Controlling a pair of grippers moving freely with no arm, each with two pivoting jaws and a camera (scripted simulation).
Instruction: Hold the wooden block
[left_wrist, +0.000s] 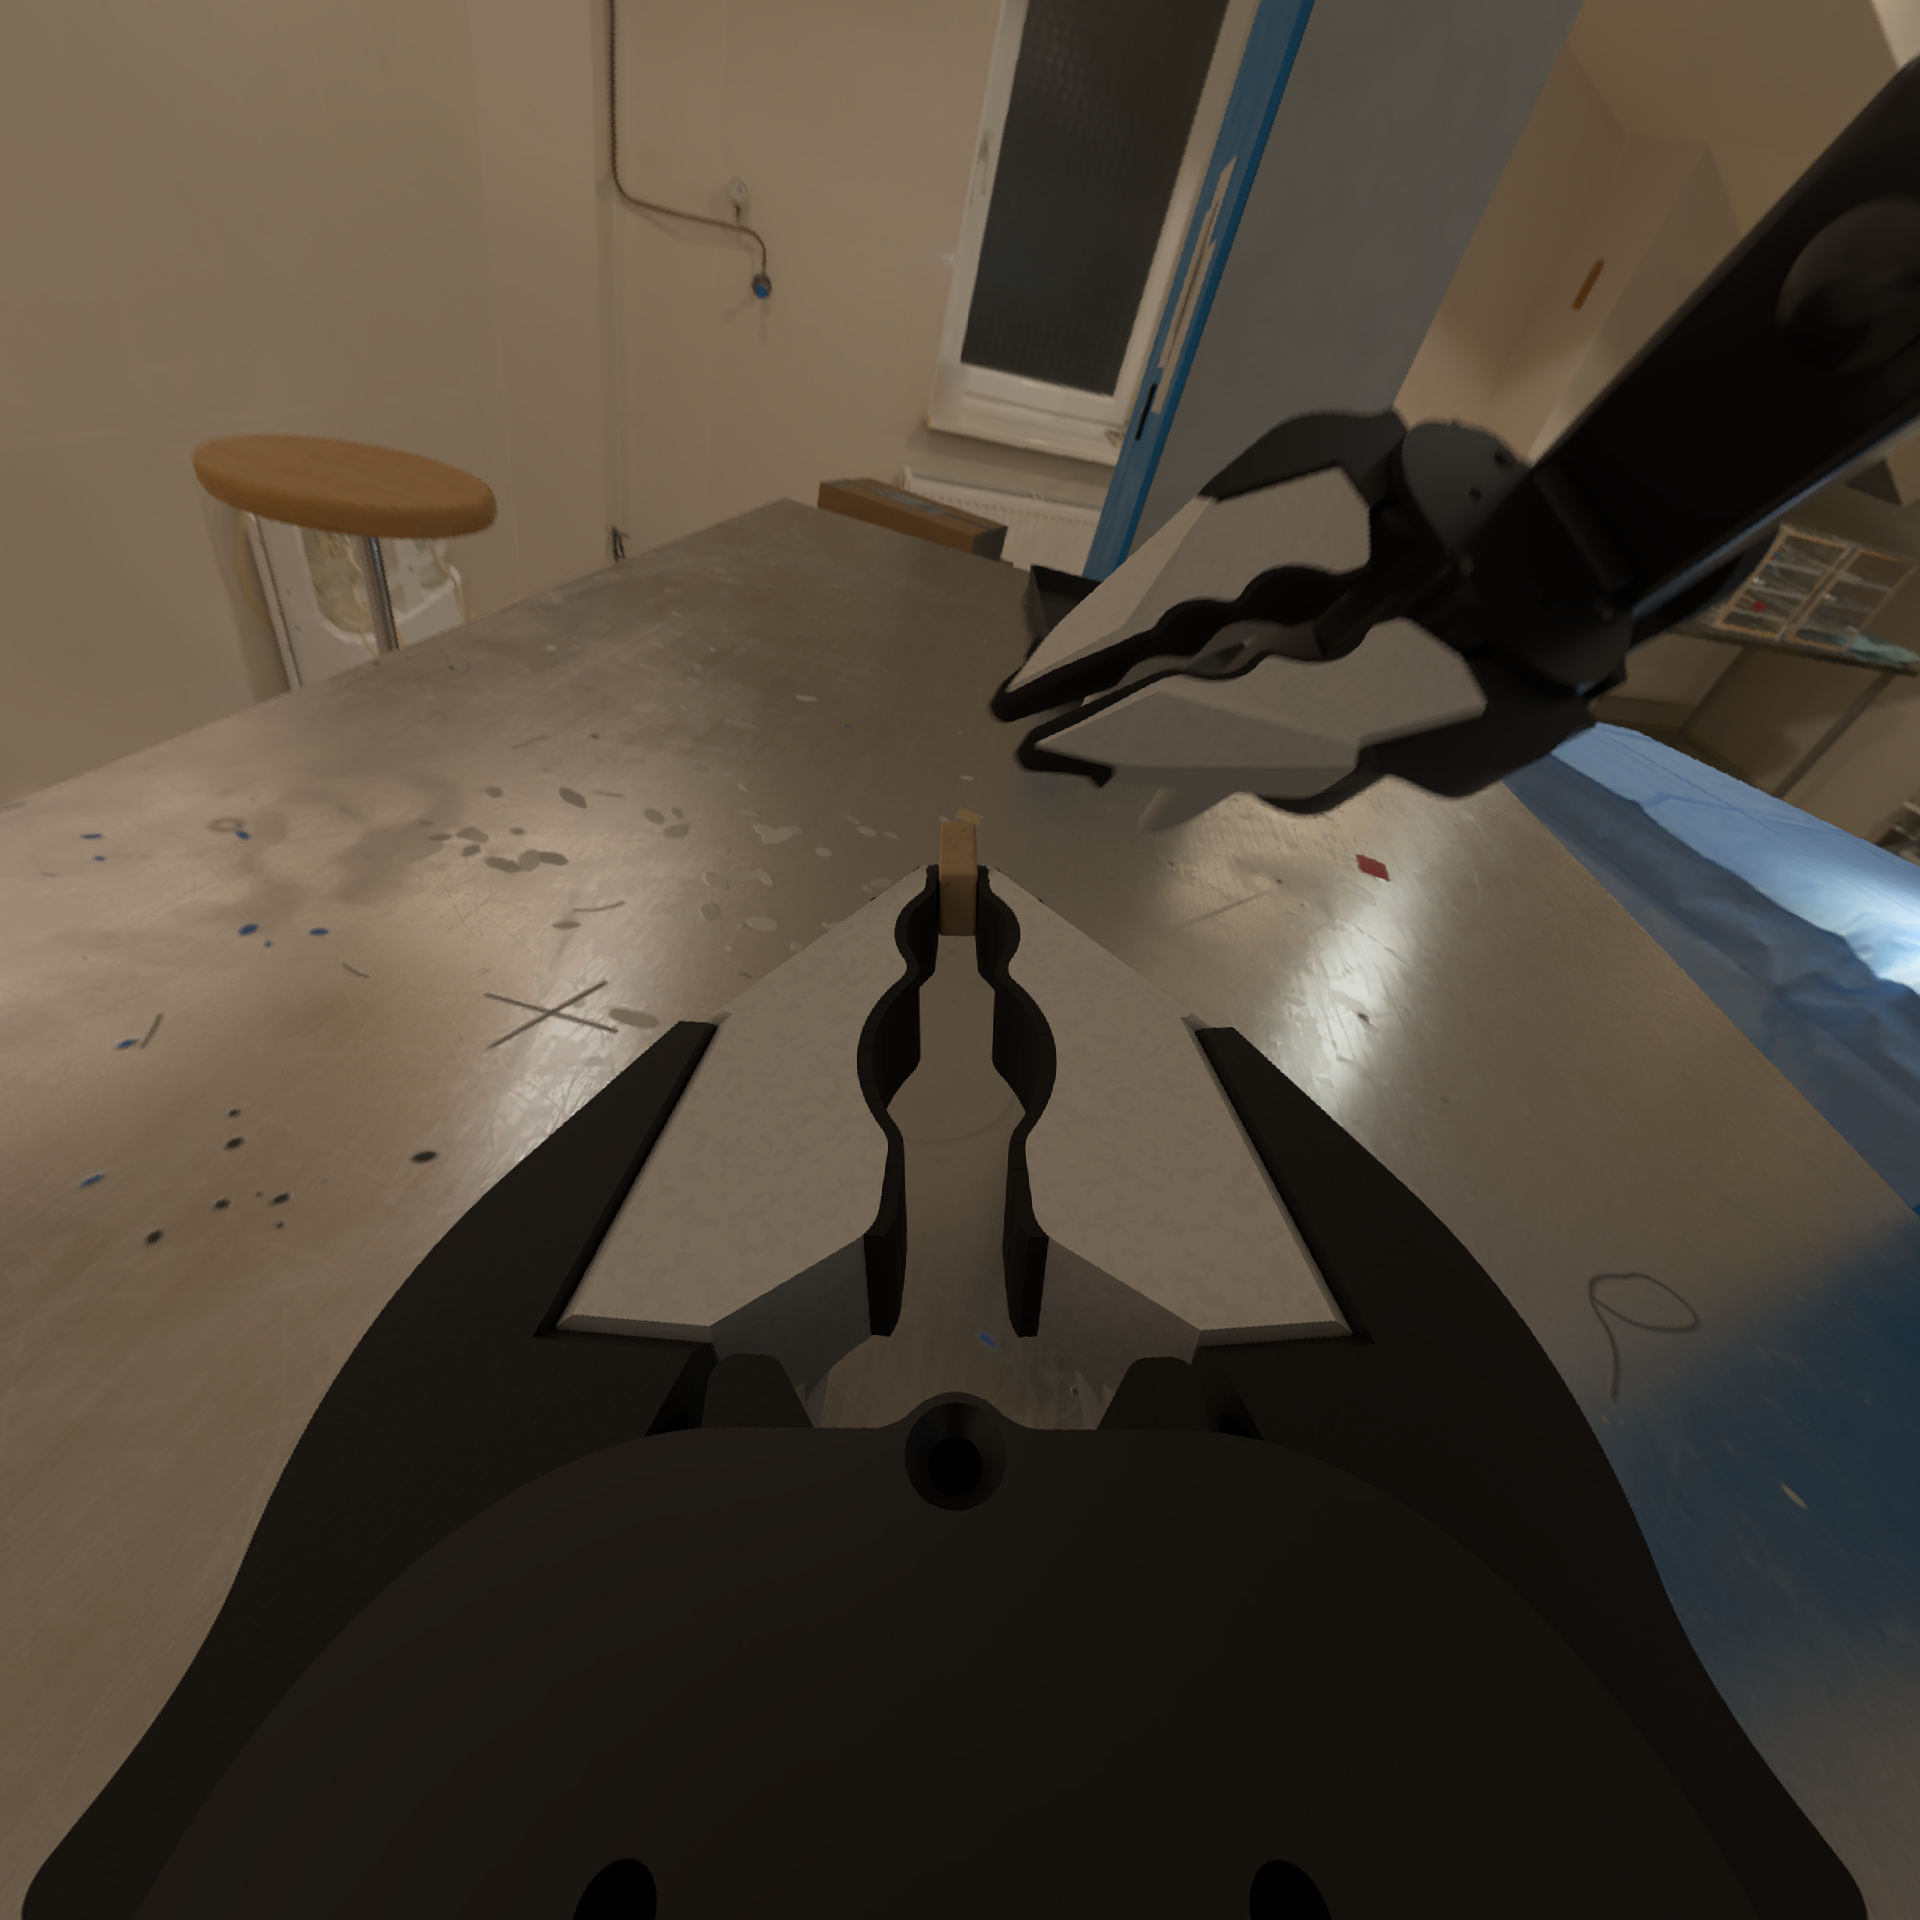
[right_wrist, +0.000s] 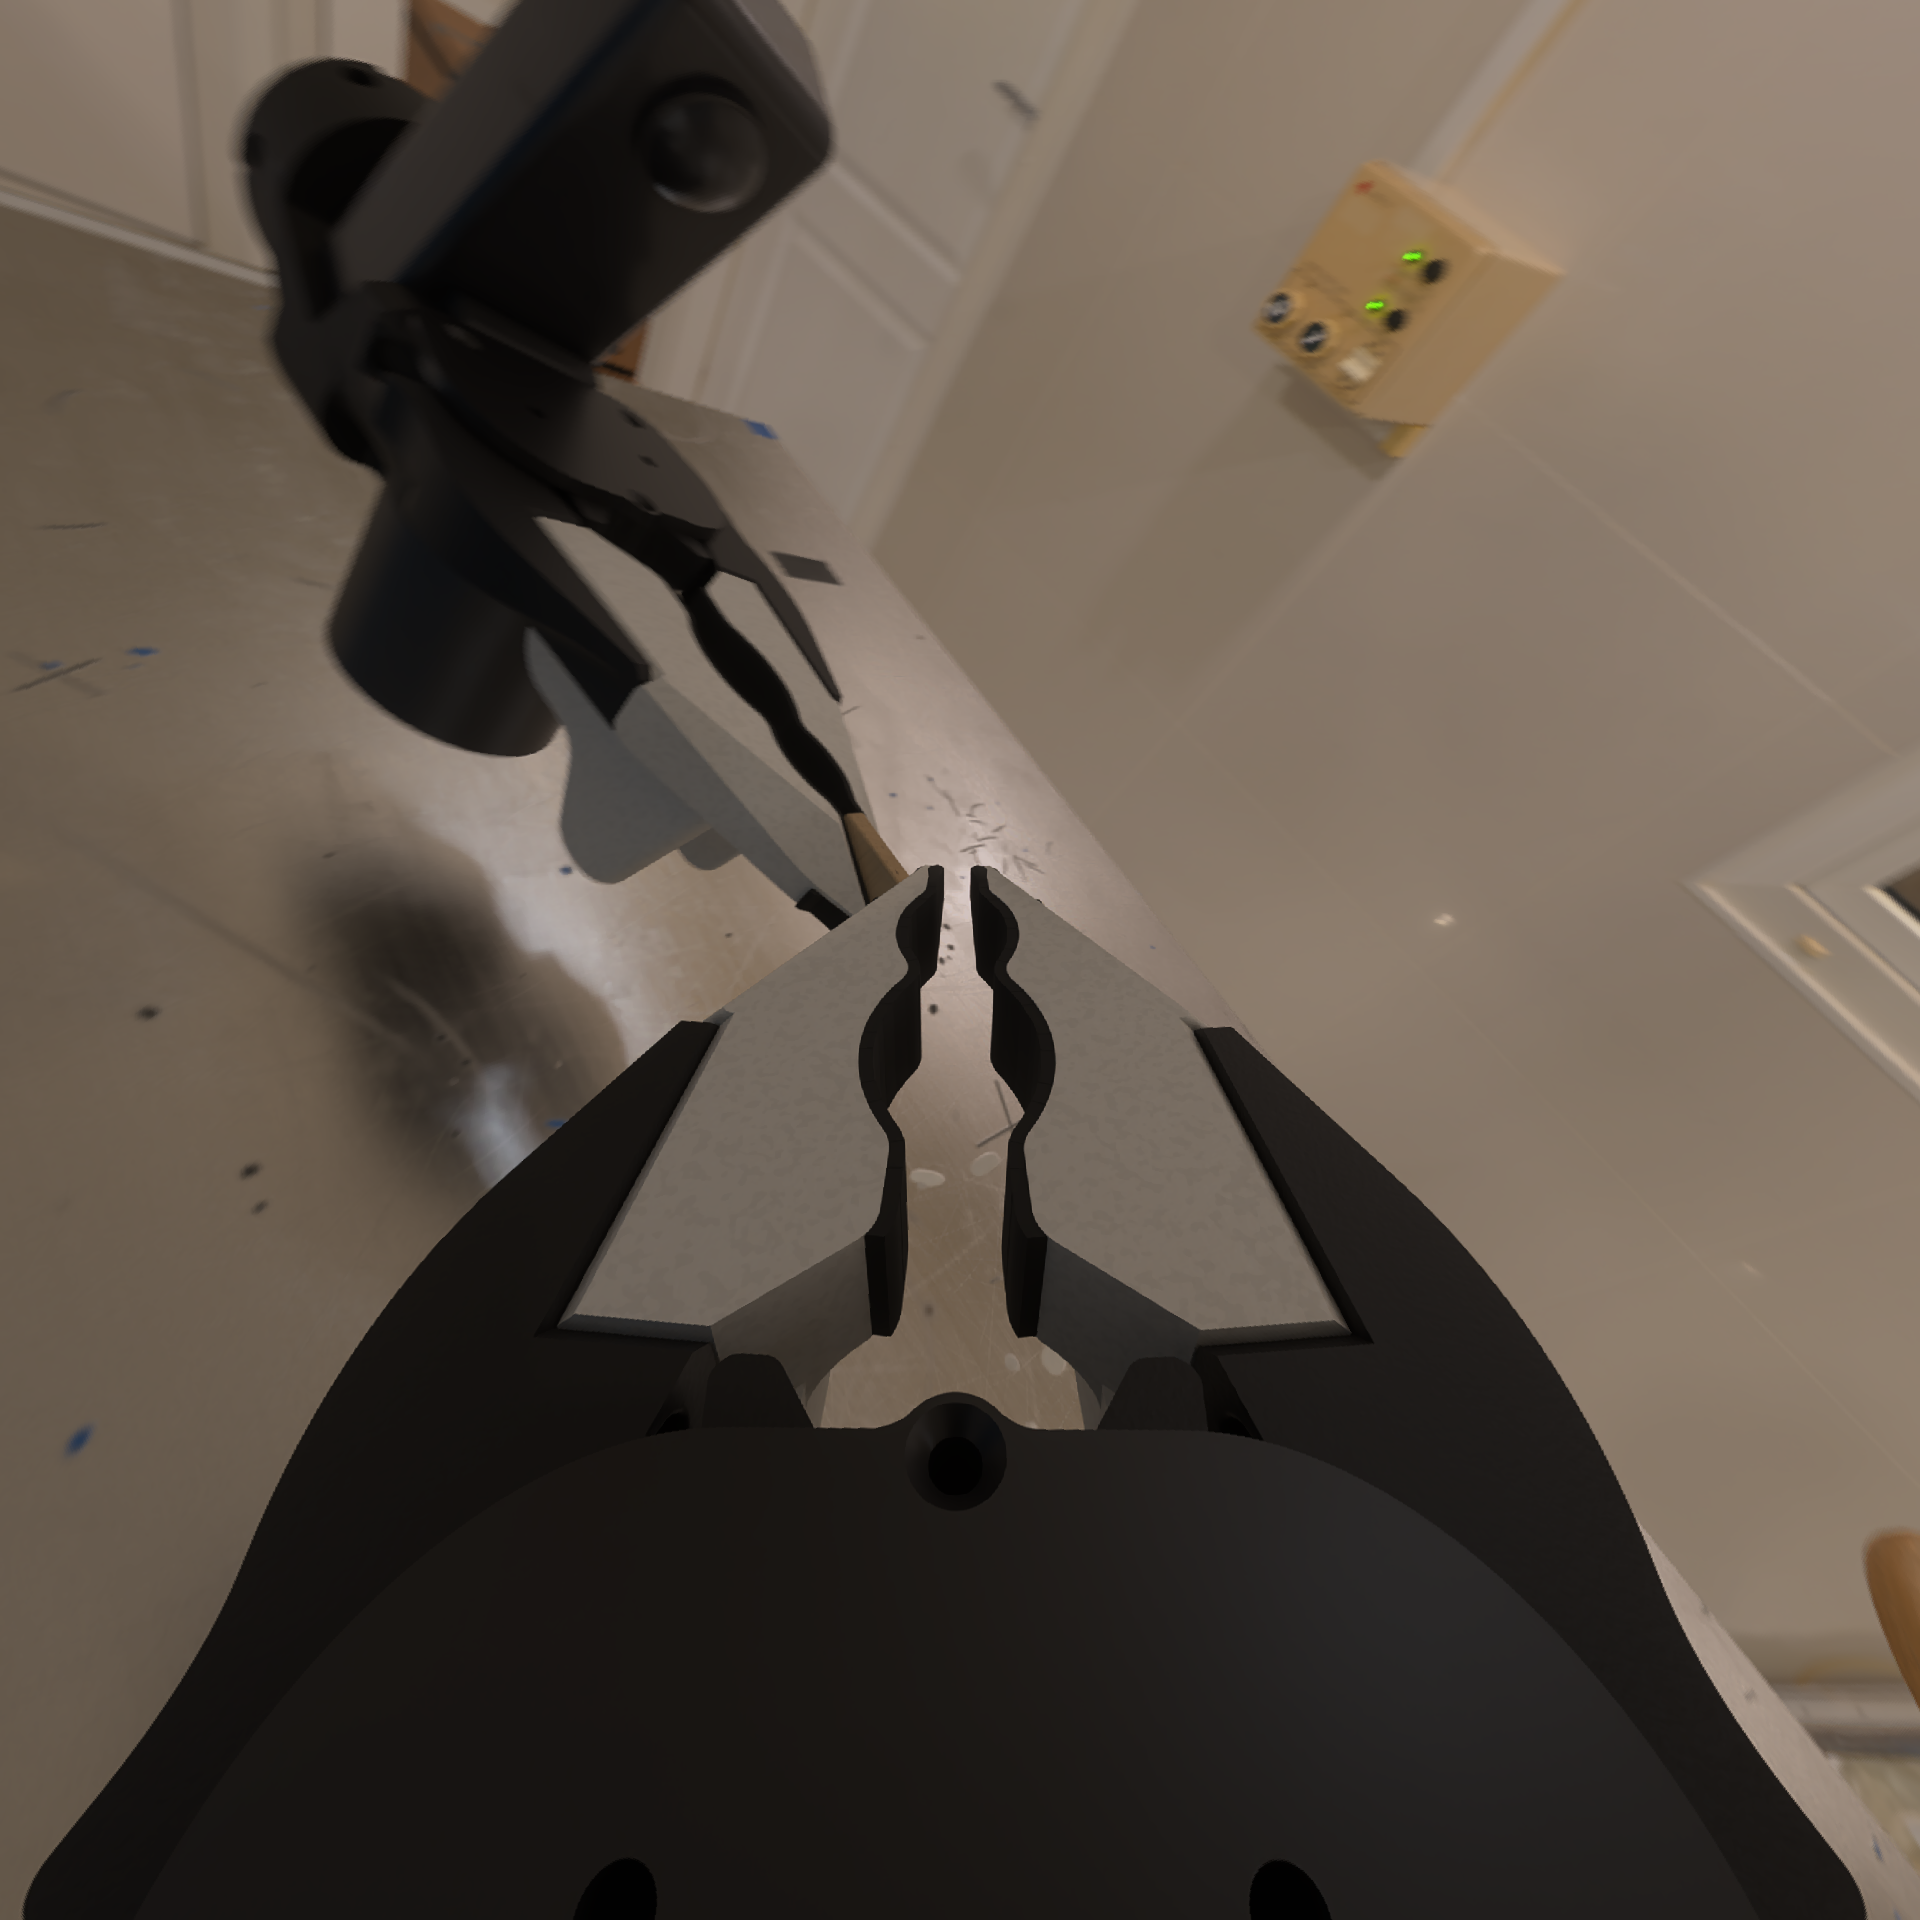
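A small light wooden block (left_wrist: 957, 878) stands upright between the tips of my left gripper (left_wrist: 956, 883), which is shut on it just above the scratched metal table (left_wrist: 520, 831). My right gripper (left_wrist: 1023, 727) hovers up and to the right of the block, apart from it, its jaws drawn together to a thin slit with nothing between them. In the right wrist view, my right gripper (right_wrist: 956, 883) points at the table with its tips just right of the block (right_wrist: 876, 860), which sticks out of the left gripper (right_wrist: 857, 842).
A round wooden stool (left_wrist: 343, 483) stands beyond the table's far left edge. A cardboard box (left_wrist: 909, 514) lies at the far end. A blue sheet (left_wrist: 1714, 883) covers the right side. A beige wall box (right_wrist: 1403, 296) with green lights hangs on the wall.
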